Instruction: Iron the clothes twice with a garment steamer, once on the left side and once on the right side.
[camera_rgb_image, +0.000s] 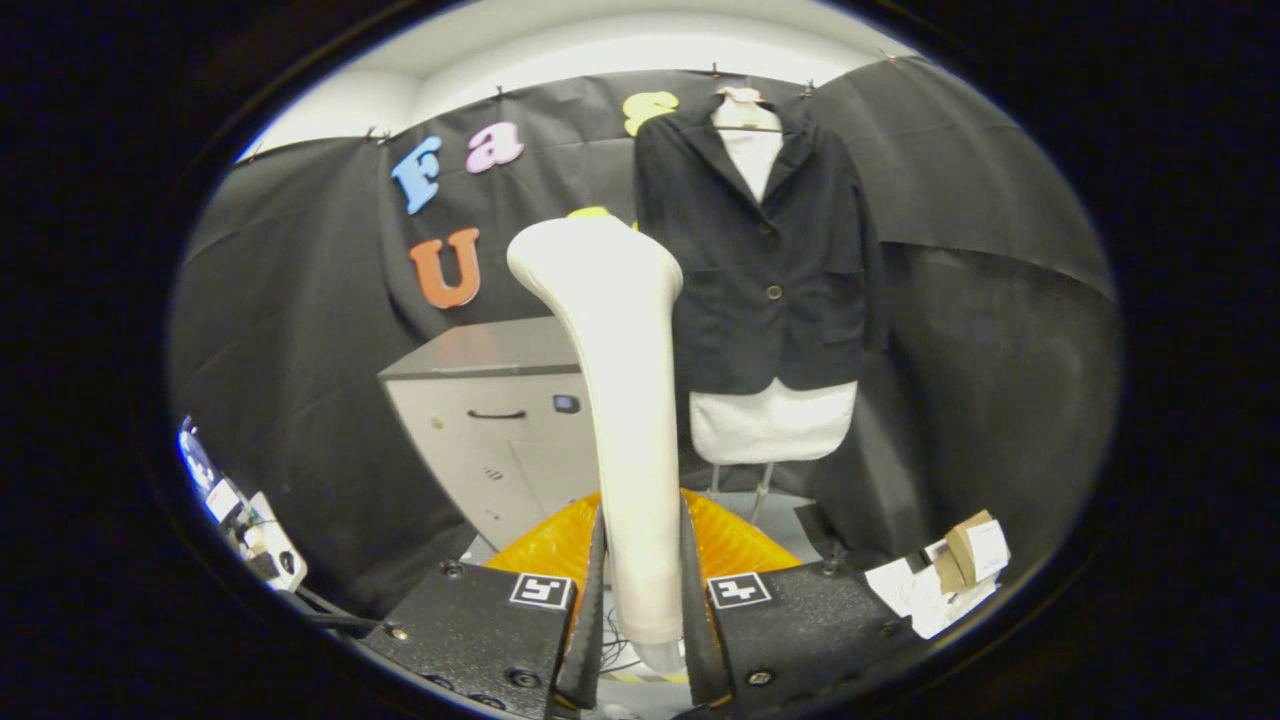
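Note:
A white garment steamer (625, 400) stands upright between my fingers, its handle pressed from both sides and its wide head at the top. My gripper (642, 590) is shut on the steamer's handle. Beyond the steamer, a little to the right, a black jacket (765, 270) hangs on a white dress form (772, 422) against the booth's black cloth wall. The steamer's head is short of the jacket and covers part of its left edge. The jacket is buttoned, with two front pockets.
A grey cabinet (495, 420) with a drawer handle stands left of the dress form. An orange ridged object (560, 540) lies low behind the fingers. Cardboard boxes and papers (950, 575) sit on the floor at the right. Cables and small devices (255, 535) lie at the left.

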